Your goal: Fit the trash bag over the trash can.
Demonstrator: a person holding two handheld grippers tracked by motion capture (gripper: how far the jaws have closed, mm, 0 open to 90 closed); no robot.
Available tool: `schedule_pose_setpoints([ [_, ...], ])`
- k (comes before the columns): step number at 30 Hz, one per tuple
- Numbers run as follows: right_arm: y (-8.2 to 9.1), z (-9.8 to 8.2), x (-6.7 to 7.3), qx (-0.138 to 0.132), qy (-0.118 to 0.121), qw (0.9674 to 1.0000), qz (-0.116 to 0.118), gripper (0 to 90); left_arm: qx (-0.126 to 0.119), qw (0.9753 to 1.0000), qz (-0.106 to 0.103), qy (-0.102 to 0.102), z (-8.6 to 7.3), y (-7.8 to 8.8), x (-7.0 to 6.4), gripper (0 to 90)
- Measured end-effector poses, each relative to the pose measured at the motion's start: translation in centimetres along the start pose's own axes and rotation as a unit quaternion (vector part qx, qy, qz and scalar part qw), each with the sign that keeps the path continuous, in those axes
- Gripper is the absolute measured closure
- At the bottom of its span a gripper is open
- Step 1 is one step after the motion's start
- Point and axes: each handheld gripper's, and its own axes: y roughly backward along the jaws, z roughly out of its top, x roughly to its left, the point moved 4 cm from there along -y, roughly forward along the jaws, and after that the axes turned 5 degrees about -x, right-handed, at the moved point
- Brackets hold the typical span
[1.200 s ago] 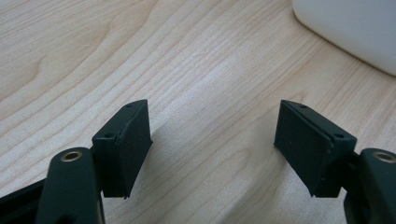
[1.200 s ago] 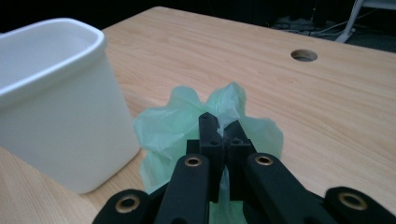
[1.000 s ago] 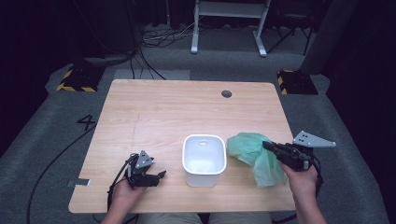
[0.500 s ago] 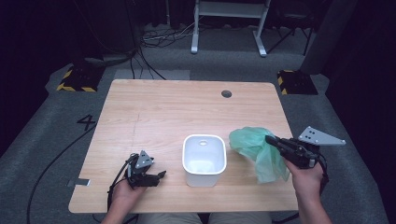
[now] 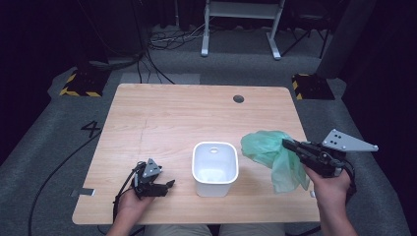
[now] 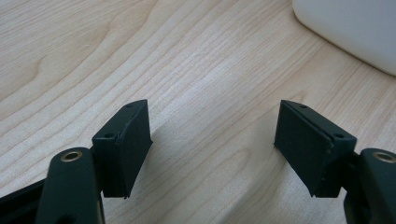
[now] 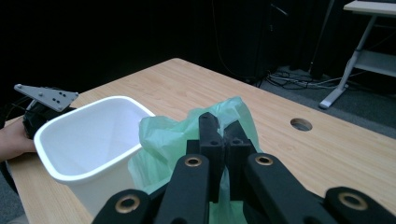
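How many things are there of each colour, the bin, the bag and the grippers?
White: 1, the bin
Green: 1, the bag
Black: 2, the left gripper and the right gripper
Total: 4

Bag (image 5: 275, 160) just right of bin (image 5: 215, 168), maybe touching, on table (image 5: 187, 113)
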Motion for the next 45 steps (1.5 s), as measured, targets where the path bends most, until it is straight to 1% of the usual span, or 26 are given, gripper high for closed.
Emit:
schedule_pose_setpoints([
  [3, 0.2, 0.7, 0.4, 0.0, 0.005, 1.0, 0.0, 89.5, 0.0, 1.0, -0.008, -0.006, -0.2, 0.2, 0.0, 27.0],
  [11, 0.4, 2.3, 1.4, -0.008, 0.016, 0.9998, 0.011, 89.5, 0.0, 1.0, -0.008, -0.006, -0.2, 0.2, 0.0, 27.0],
  [17, 0.4, 3.9, 2.6, -0.017, 0.024, 0.9992, 0.027, 89.5, 0.0, 1.0, -0.008, -0.006, -0.2, 0.2, 0.0, 27.0],
  [19, 0.3, 4.5, 3.0, -0.021, 0.031, 0.9988, 0.032, 89.5, 0.0, 0.9999, -0.008, -0.006, -0.2, 0.2, 0.0, 27.0],
  [25, 0.1, 5.9, 4.0, -0.036, 0.036, 0.9976, 0.048, 89.5, 0.0, 0.9999, -0.008, -0.007, -0.2, 0.2, 0.0, 27.0],
  [30, -0.1, 6.9, 5.3, -0.044, 0.043, 0.9957, 0.07, 89.5, 0.0, 0.9999, -0.008, -0.007, -0.2, 0.2, 0.0, 27.0],
  [34, -0.3, 7.3, 6.3, -0.044, 0.044, 0.994, 0.09, 89.5, 0.0, 0.9999, -0.008, -0.007, -0.2, 0.2, 0.0, 27.0],
  [37, -0.6, 7.5, 6.9, -0.043, 0.048, 0.9932, 0.097, 89.5, 0.0, 0.9999, -0.008, -0.006, -0.2, 0.2, 0.0, 27.0],
  [45, -2.0, 7.2, 8.1, -0.035, 0.042, 0.9901, 0.13, 89.5, 0.0, 0.9999, -0.007, -0.008, -0.1, 0.2, 0.0, 27.0],
])
